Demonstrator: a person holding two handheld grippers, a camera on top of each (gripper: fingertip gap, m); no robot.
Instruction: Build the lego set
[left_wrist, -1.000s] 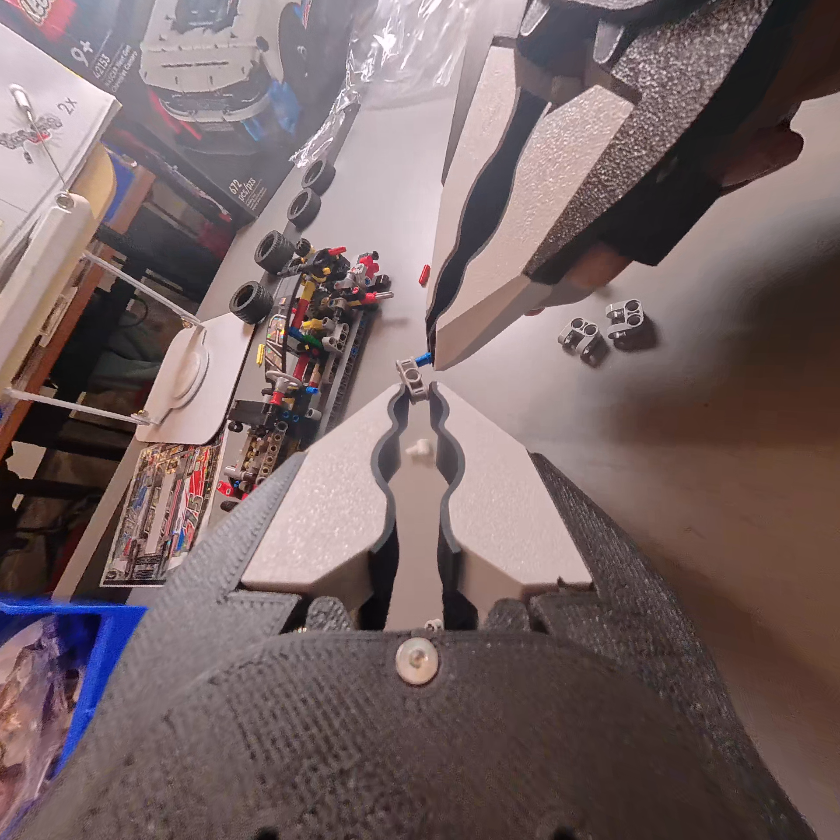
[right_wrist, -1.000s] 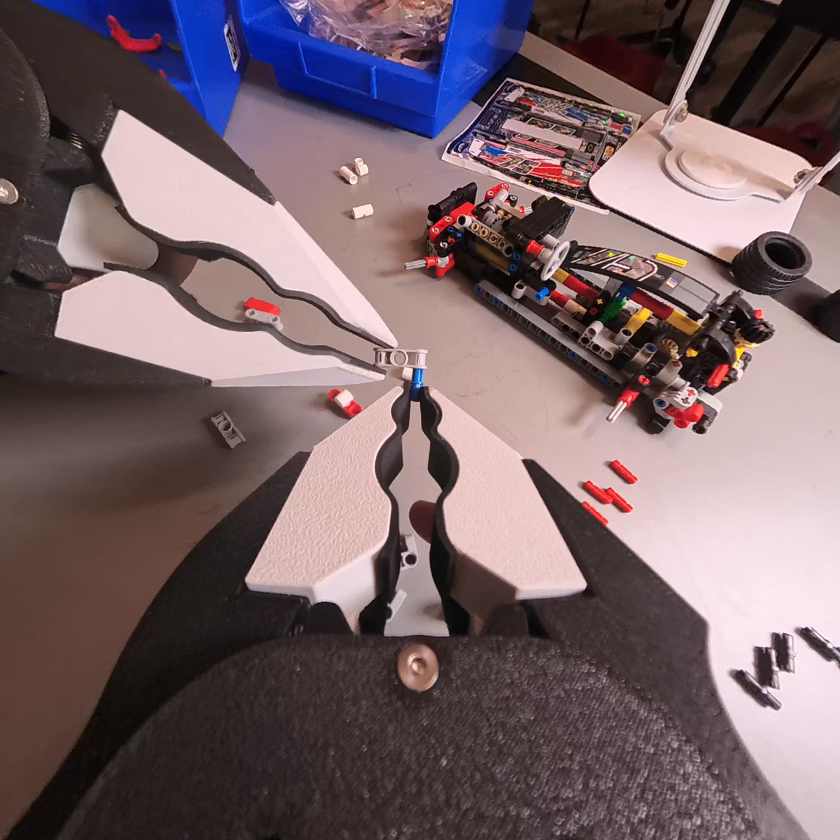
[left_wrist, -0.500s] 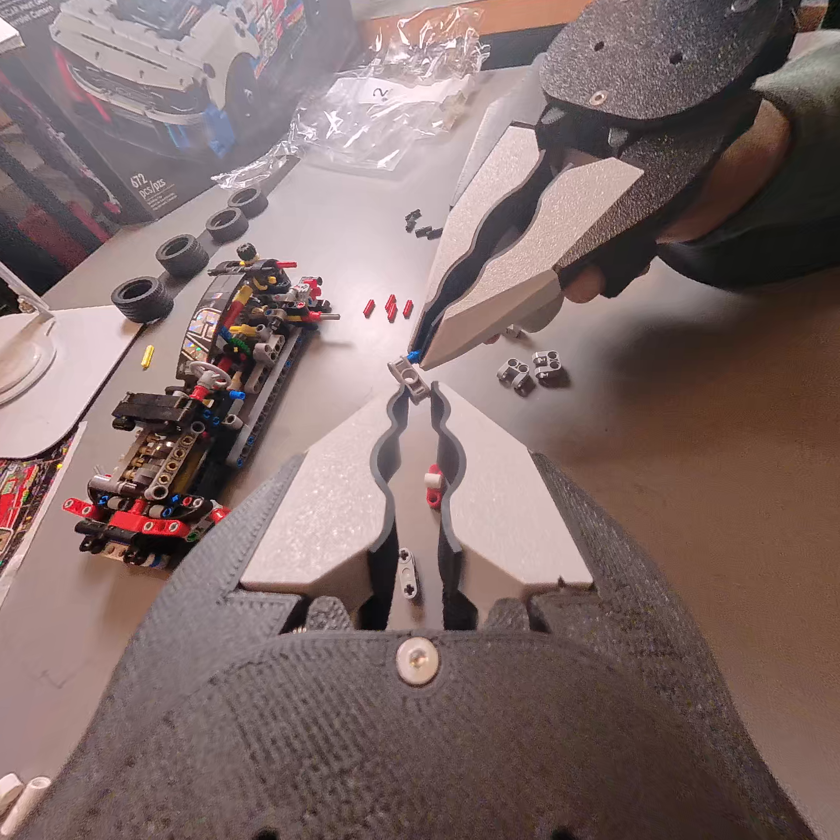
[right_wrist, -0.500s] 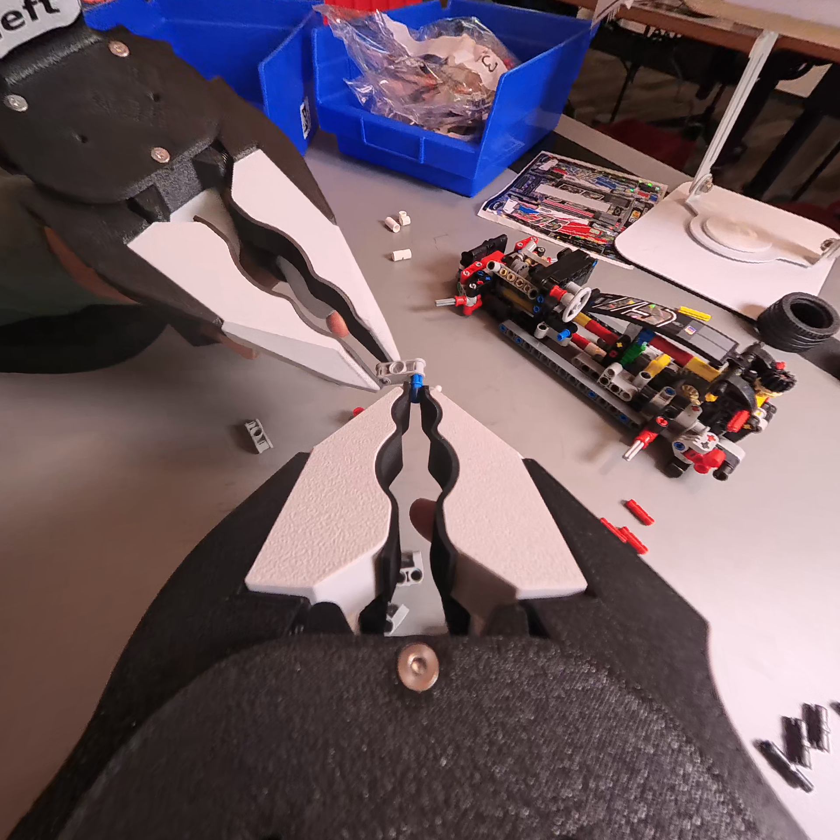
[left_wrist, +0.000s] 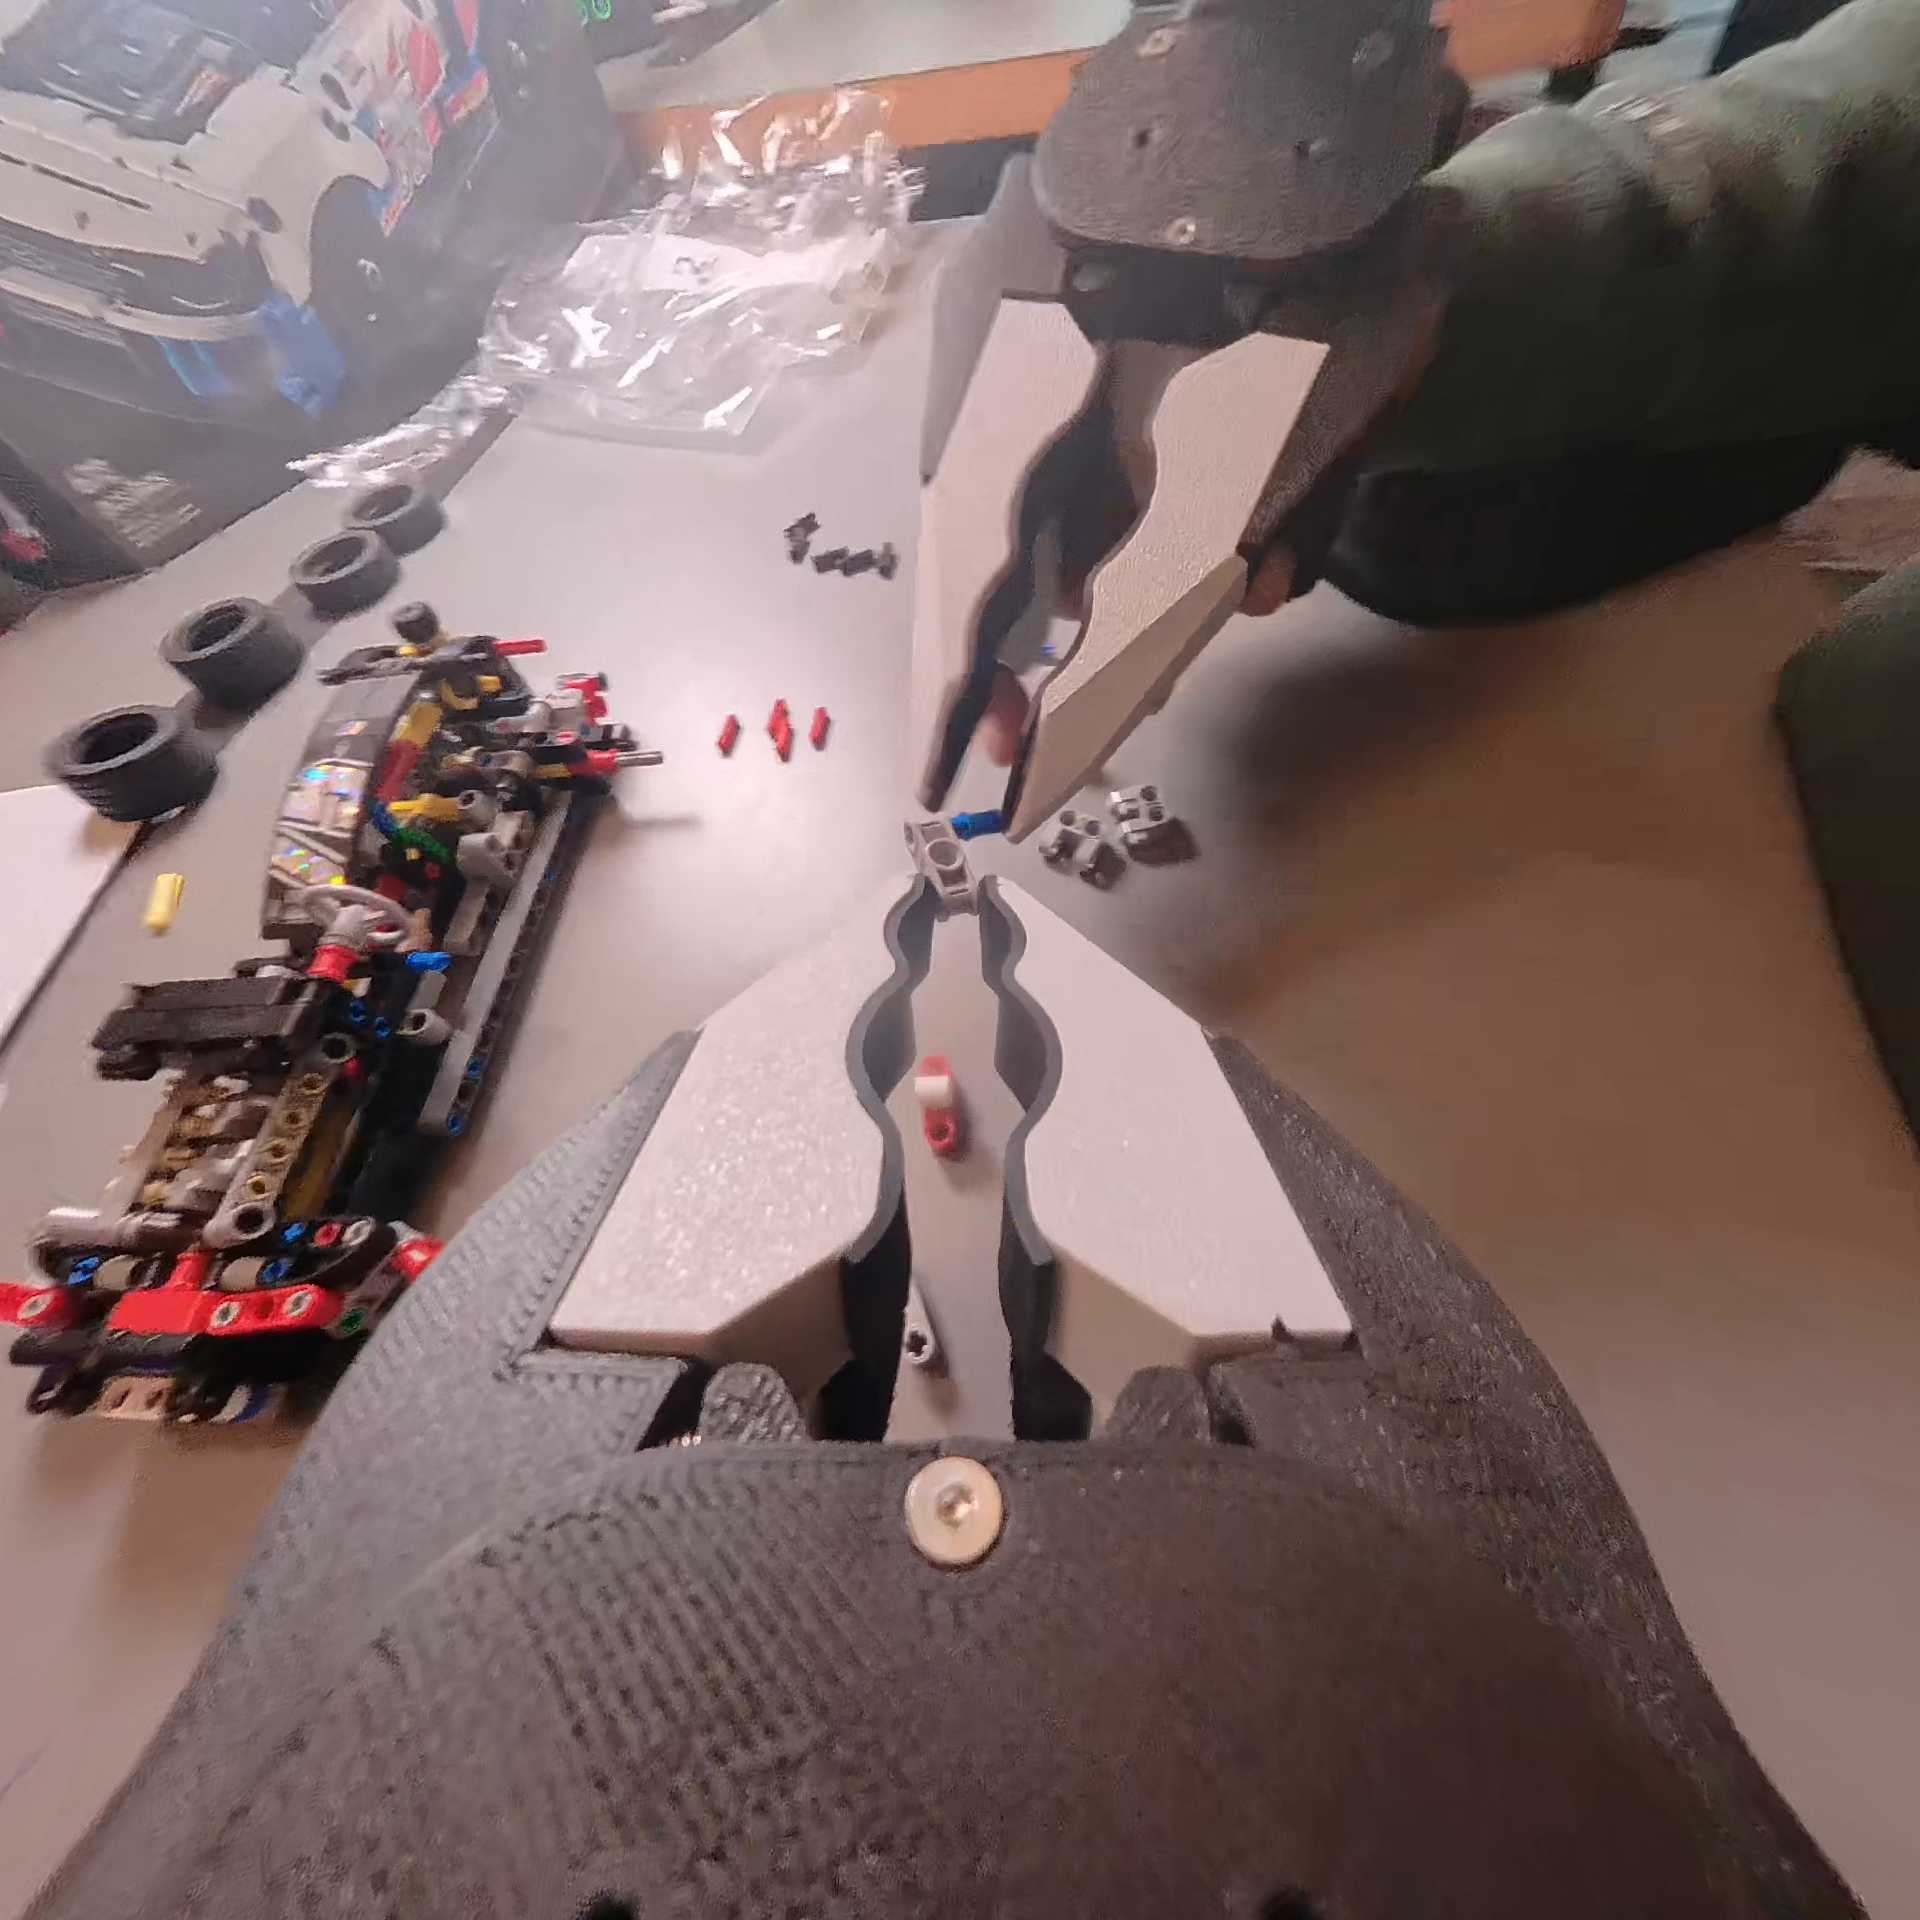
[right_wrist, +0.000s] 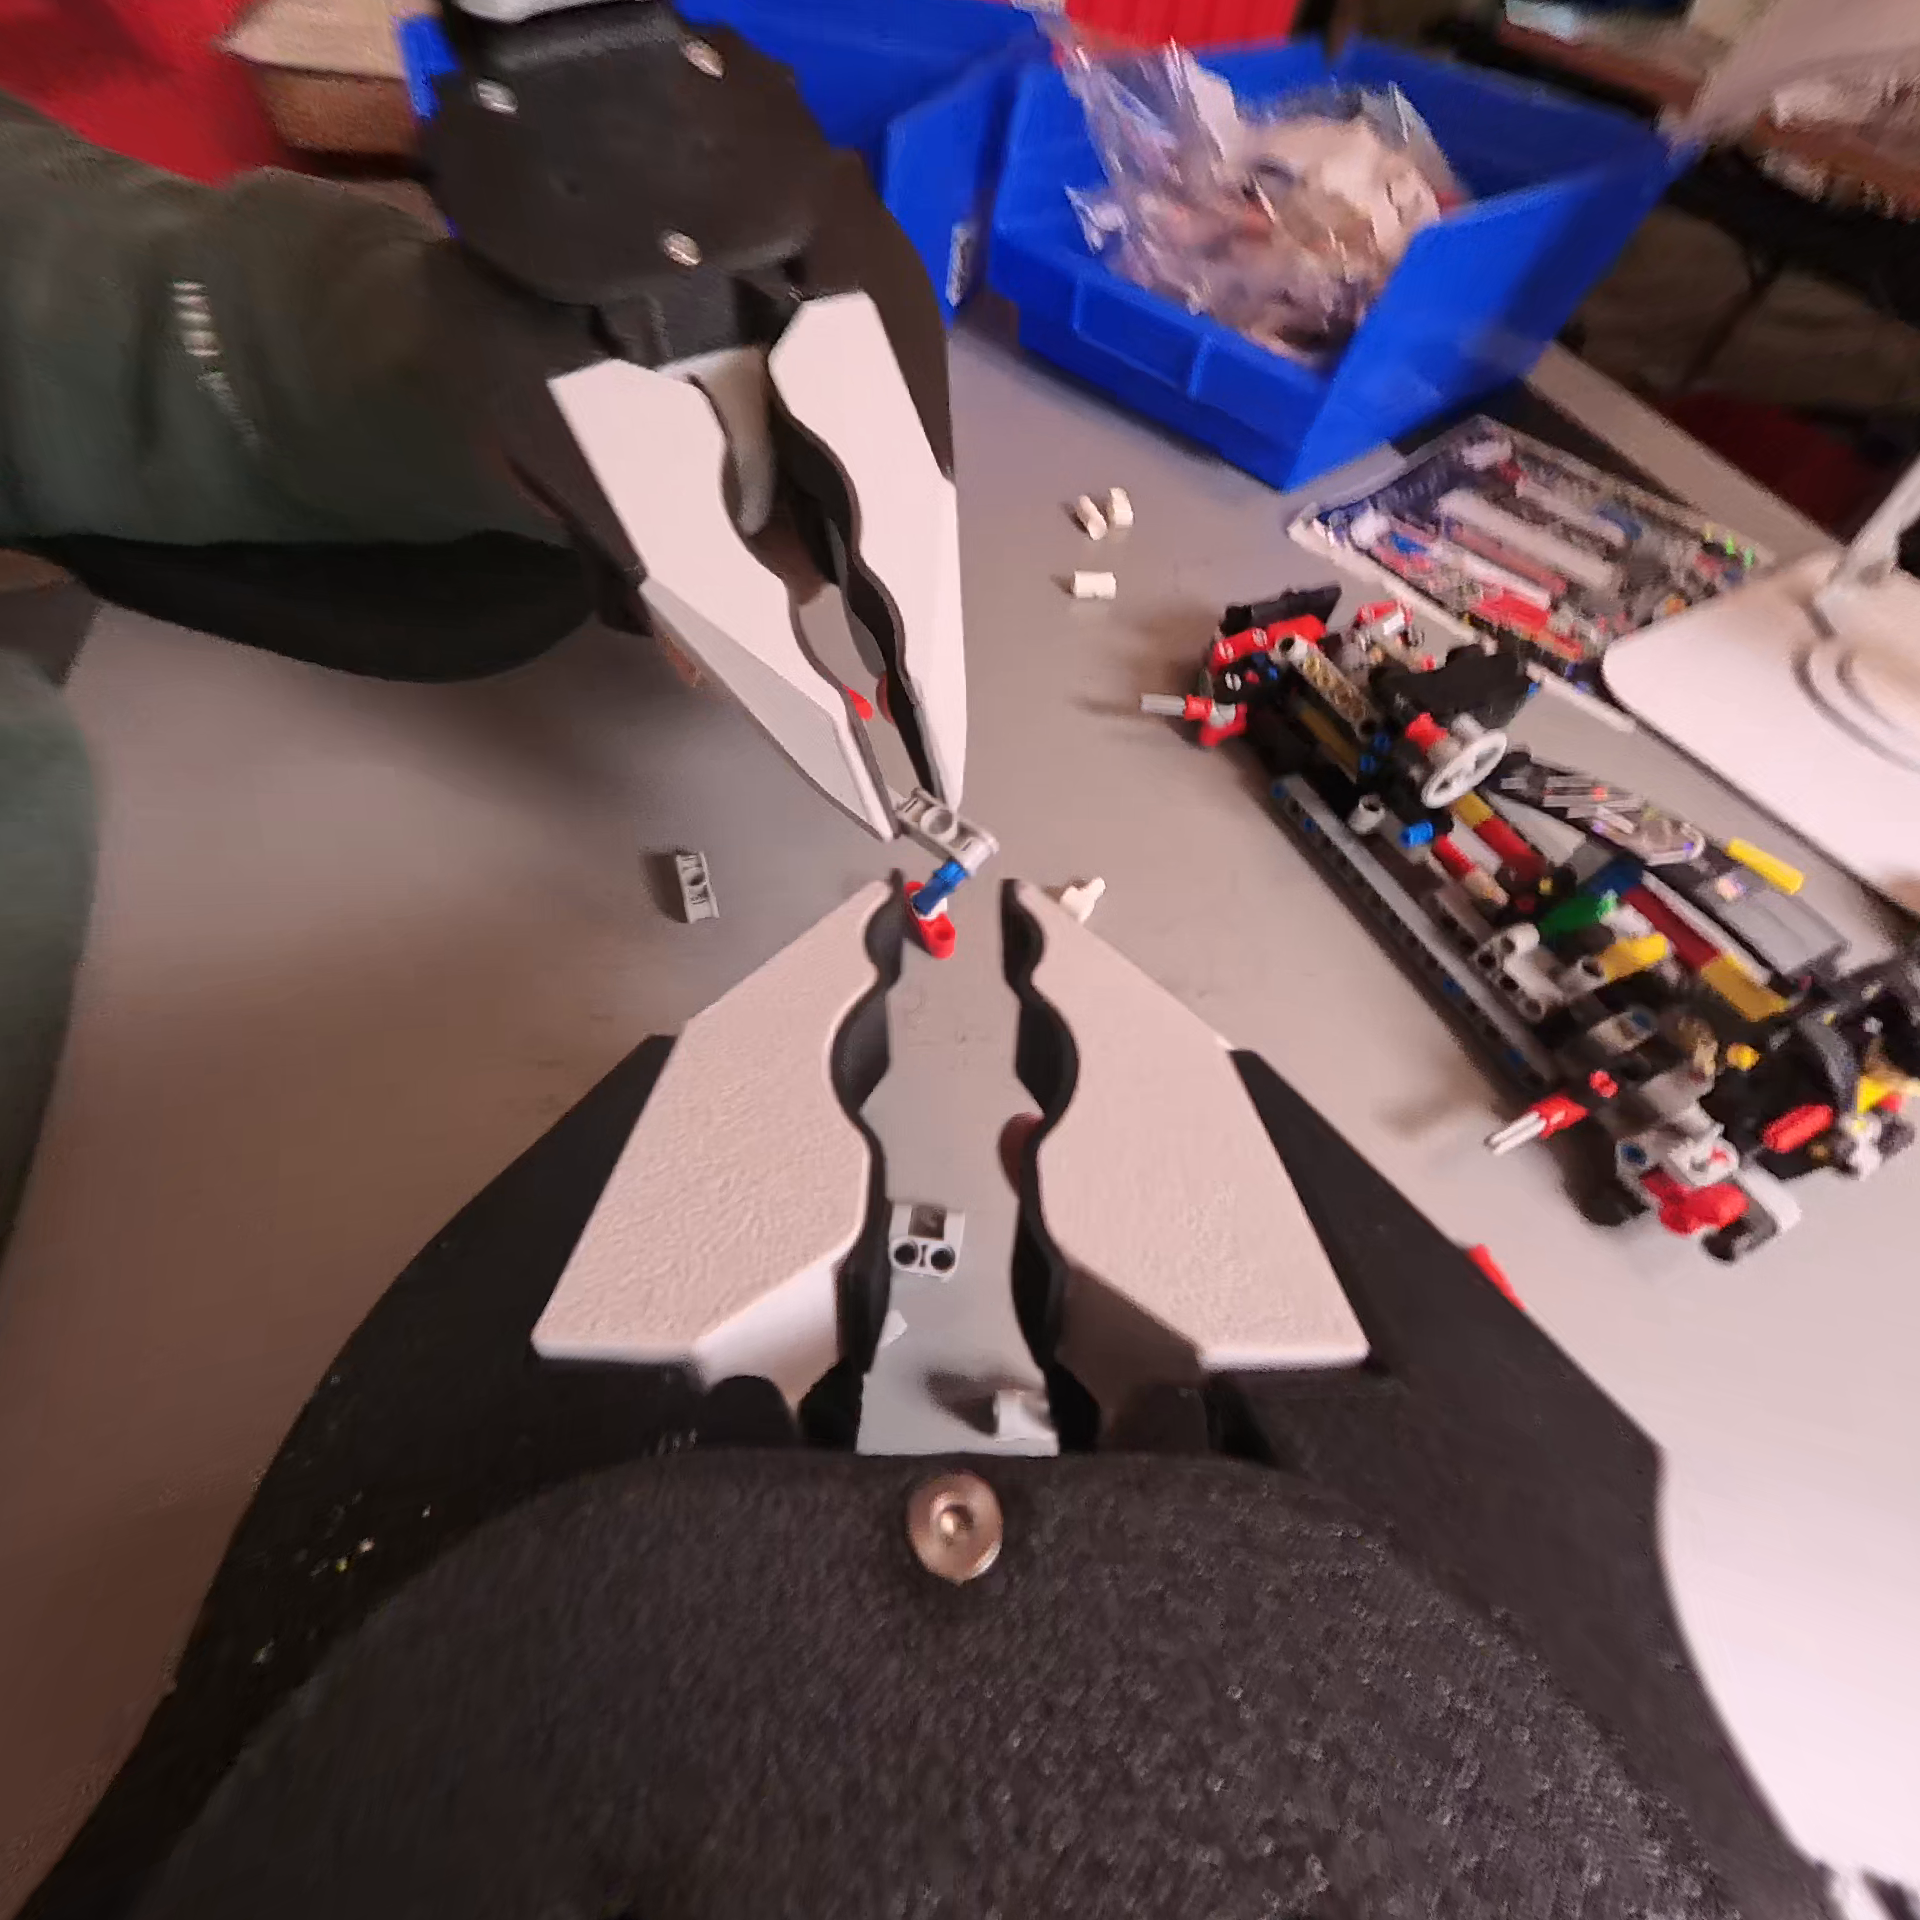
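Left claw (left_wrist: 948, 896) clamped on the grey connector (left_wrist: 943, 864) with its blue pin (right_wrist: 943, 881) — held above the table (left_wrist: 1455, 1039). Right claw (right_wrist: 948, 896) parted, just short of the pin; the car chassis (right_wrist: 1558, 914) lies well right, a small red piece (right_wrist: 933, 928) beneath the tips.

We find bare tabletop (right_wrist: 343, 935) open to our left, while the half-built car (right_wrist: 1538, 914) hems the right, blue bins (right_wrist: 1299, 343) block the far edge, and loose red pins (left_wrist: 774, 727) dot the middle.
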